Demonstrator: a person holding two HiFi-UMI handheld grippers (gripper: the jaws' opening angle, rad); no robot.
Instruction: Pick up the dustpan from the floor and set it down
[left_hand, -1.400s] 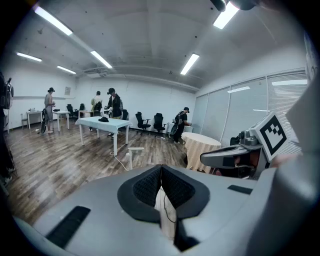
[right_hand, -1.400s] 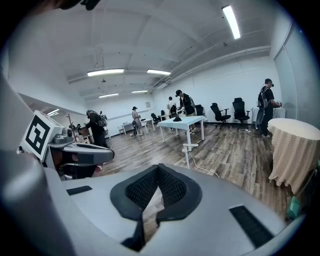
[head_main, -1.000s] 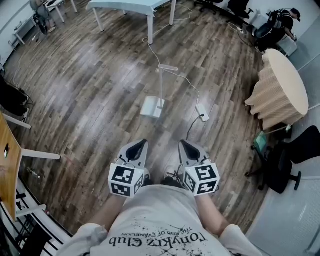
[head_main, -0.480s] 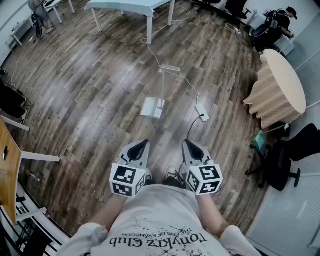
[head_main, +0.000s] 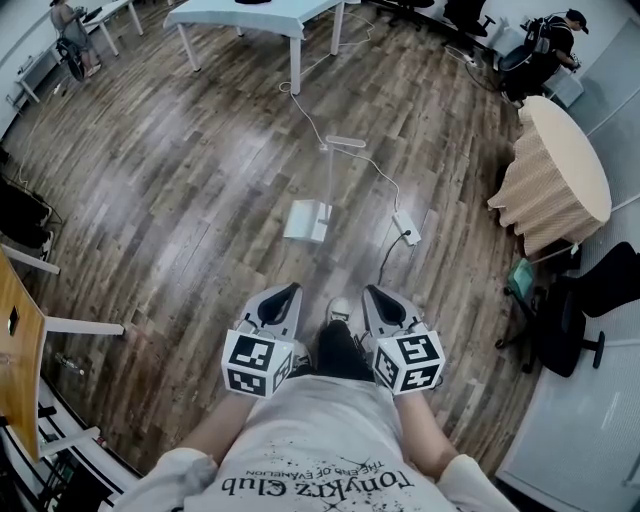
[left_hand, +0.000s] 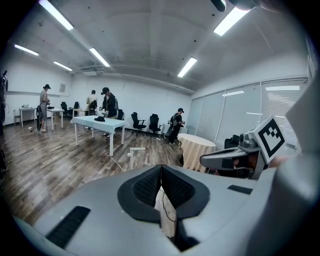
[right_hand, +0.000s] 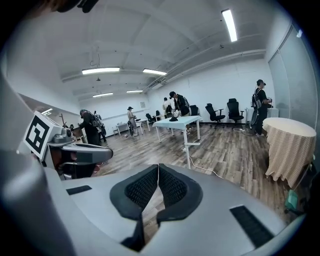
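Note:
A white long-handled dustpan (head_main: 308, 218) stands upright on the wooden floor, its handle top (head_main: 345, 142) farther away. It also shows small in the left gripper view (left_hand: 132, 156) and in the right gripper view (right_hand: 188, 149). My left gripper (head_main: 284, 292) and right gripper (head_main: 371, 293) are held side by side close to my body, well short of the dustpan. Both point forward and slightly down. The left gripper's (left_hand: 161, 168) pads meet with nothing between them, and so do the right gripper's (right_hand: 158, 168).
A white power strip (head_main: 405, 226) with its cable lies just right of the dustpan. A cloth-covered round table (head_main: 560, 175) and a dark office chair (head_main: 585, 310) stand at the right, a white table (head_main: 250, 15) far ahead, a wooden desk (head_main: 15, 340) at the left. People stand in the background.
The person has stepped forward: a shoe and dark trouser leg now show between the two grippers. Both grippers stay shut, side by side. The dustpan has not moved.

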